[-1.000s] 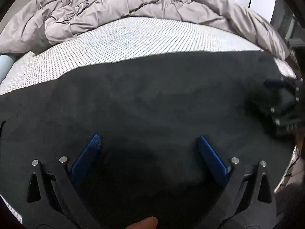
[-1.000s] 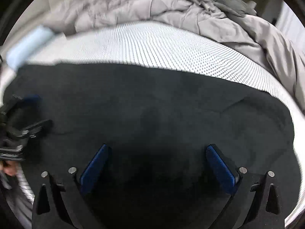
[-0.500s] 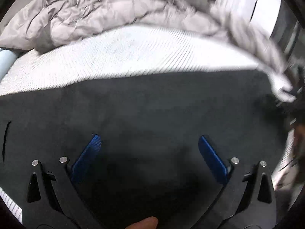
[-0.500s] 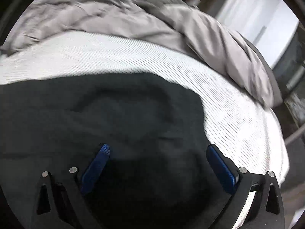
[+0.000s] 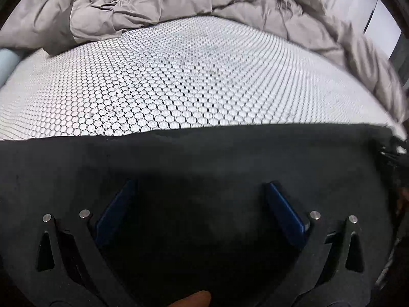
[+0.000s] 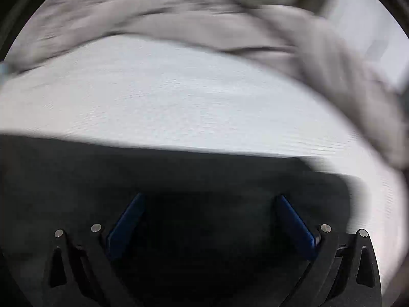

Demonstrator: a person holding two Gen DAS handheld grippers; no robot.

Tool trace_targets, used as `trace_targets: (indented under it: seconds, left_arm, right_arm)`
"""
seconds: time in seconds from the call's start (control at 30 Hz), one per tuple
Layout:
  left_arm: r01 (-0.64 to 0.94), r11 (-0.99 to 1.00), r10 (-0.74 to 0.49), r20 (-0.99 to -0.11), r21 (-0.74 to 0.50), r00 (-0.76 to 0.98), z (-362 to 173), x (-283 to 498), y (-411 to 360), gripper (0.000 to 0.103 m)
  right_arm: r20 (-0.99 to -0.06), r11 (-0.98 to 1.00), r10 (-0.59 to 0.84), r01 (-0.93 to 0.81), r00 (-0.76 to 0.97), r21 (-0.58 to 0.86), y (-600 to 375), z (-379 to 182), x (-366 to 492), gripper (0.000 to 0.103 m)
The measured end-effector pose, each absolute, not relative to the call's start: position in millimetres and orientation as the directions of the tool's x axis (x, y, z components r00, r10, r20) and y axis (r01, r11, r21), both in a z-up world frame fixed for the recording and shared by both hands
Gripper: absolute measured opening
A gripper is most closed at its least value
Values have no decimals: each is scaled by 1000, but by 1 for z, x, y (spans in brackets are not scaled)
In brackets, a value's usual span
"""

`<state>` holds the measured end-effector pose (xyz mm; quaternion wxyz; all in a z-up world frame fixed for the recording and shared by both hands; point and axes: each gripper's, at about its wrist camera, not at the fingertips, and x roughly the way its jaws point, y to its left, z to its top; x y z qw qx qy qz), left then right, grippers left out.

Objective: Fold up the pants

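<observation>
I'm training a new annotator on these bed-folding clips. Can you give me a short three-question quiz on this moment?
1. True or false: the left gripper is shut on the black pants.
2. What lies bunched at the far side of the mattress? A) a grey duvet B) a red towel C) a stack of books
3. Fill in: the right gripper hovers over the ____ with its jaws wide apart.

Key: 1 false, its jaws are apart and hold nothing; 2 A, the grey duvet; 3 pants.
</observation>
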<state>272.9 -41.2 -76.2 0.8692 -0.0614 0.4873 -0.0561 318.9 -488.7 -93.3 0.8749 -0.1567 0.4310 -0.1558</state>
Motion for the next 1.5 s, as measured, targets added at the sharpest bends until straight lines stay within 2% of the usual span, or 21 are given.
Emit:
trace_targets:
  seconds: [0.07, 0.17, 0.3, 0.43, 0.6, 0.7, 0.8, 0.9, 1.0, 1.13, 1.23, 1.27, 1.4, 1.5]
  left_arm:
    - [49, 988, -150, -840, -147, 522, -77, 273, -43, 102]
    - [59, 993, -120, -836, -105, 535, -82, 271, -48, 102]
    - [59, 991, -134, -831, -122, 540, -82, 269, -45, 102]
    - [62, 991, -134, -828, -120, 544, -82, 264, -44, 102]
    - [60, 991, -132, -829, -119, 544, -81, 262, -44, 102]
    - [16, 995, -87, -787, -98, 610, -60, 246, -39, 102]
    - [73, 990, -140, -758, -121, 638, -42, 218, -42, 102]
    - [165, 983, -167, -789, -84, 592, -48, 190, -53, 102]
    - [170, 985, -102, -828, -8, 551, -68, 169, -48, 102]
    - [146, 989, -71, -800, 21, 596, -69, 138, -23, 102]
    - [116, 993, -53, -785, 24, 617, -58, 125, -18, 102]
    - [135, 991, -86, -779, -2, 621, -52, 121, -23, 102]
    - [280, 957, -235, -778, -79, 583, -45, 113, -71, 102]
    - [367, 928, -265, -813, -69, 519, -59, 108, -111, 102]
  right_arm:
    - [-724, 888, -458, 219, 516, -405, -524, -95, 324, 103]
    - [-761, 931, -362, 240, 538, -274, -544, -90, 320, 103]
    - [-710, 949, -315, 216, 630, -229, -536, -63, 293, 103]
    - [-667, 990, -118, 40, 735, -132, -503, -54, 264, 103]
    - [-735, 992, -3, -90, 678, -86, -456, -73, 257, 103]
    - [-769, 969, 89, -234, 633, -81, -417, -86, 245, 103]
    - [-804, 929, 55, -326, 592, -177, -383, -105, 237, 103]
    - [-813, 921, -3, -316, 582, -230, -387, -111, 233, 103]
    - [-814, 945, -52, -235, 579, -228, -429, -109, 229, 103]
    - [-794, 969, -170, -49, 584, -243, -482, -103, 217, 102]
    - [-768, 967, -173, -42, 616, -251, -476, -96, 199, 102]
    - [-765, 966, -147, -73, 627, -246, -465, -93, 193, 103]
    - [-756, 950, 118, -296, 643, -103, -403, -84, 167, 103]
    - [-791, 914, 192, -399, 580, -71, -368, -96, 161, 103]
